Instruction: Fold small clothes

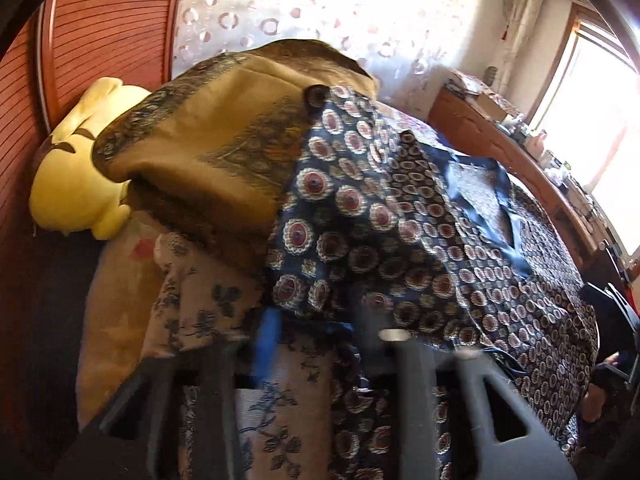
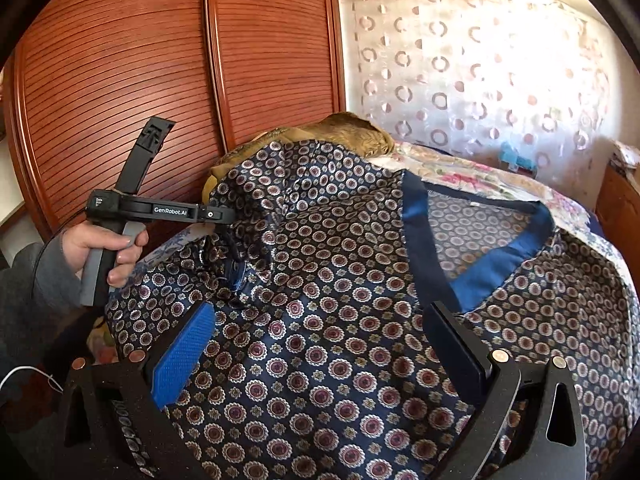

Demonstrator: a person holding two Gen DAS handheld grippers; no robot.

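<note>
A dark blue patterned top (image 2: 320, 320) with a plain blue V-neck band (image 2: 500, 256) lies spread on the bed. My right gripper (image 2: 320, 344) is open just above its middle, blue pad (image 2: 184, 352) on the left. My left gripper (image 2: 236, 236) is held by a hand at the top's left side, its tips buried in lifted cloth. In the left wrist view the top (image 1: 400, 232) drapes over my left gripper (image 1: 308, 328), whose fingers are close together on a fold of it.
A mustard patterned blanket (image 1: 208, 140) is heaped at the head of the bed beside a yellow plush toy (image 1: 76, 168). A wooden wardrobe (image 2: 160, 60) stands left; a curtain (image 2: 460, 80) hangs behind. A cluttered wooden desk (image 1: 520, 136) runs along the right.
</note>
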